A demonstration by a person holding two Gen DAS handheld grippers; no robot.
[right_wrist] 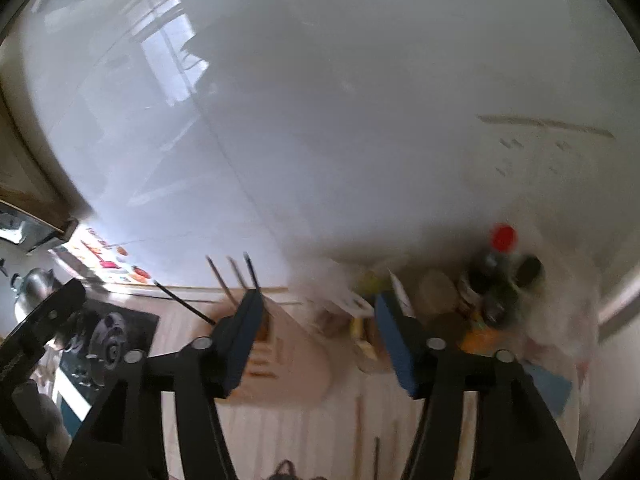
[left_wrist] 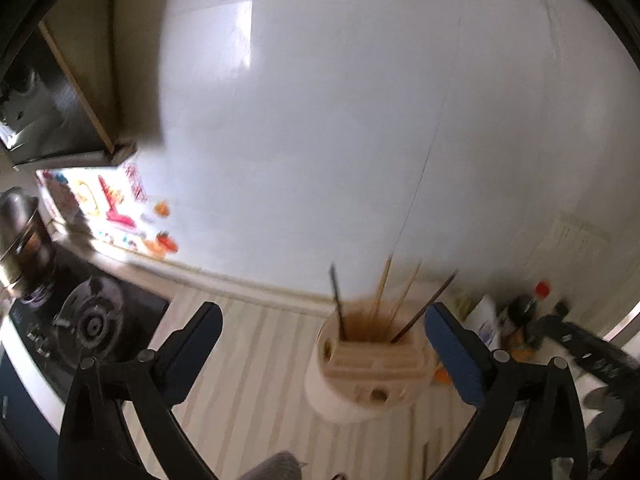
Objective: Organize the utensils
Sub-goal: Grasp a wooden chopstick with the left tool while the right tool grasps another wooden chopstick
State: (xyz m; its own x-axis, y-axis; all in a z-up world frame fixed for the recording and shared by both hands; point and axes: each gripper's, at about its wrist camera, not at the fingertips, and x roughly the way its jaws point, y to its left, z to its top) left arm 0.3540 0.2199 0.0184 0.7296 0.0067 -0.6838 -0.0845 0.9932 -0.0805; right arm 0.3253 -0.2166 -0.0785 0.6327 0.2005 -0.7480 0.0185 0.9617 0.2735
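**Holder sitting between wide jaws**

The beige utensil holder (left_wrist: 370, 364), chopsticks (left_wrist: 384, 292) poking out, is standing on the striped counter (left_wrist: 248, 360), nearer the left gripper (left_wrist: 324, 344)'s right finger, untouched. The right gripper (right_wrist: 320, 332) is gaping empty, holder behind its left finger.

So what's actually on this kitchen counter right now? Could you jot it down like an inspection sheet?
Surface: pale striped countertop, white tiled wall behind.
Job's things: beige utensil holder standing upright with several chopsticks in it; a few more sticks lie on the counter.
Clutter: red-capped dark bottle among blurred jars and packets at the right.
Grippers: left gripper has jaws wide open around the holder without touching; right gripper open, nothing held.
Cables: nothing seen.
Surroundings: gas stove and metal pot at the left, range hood above.
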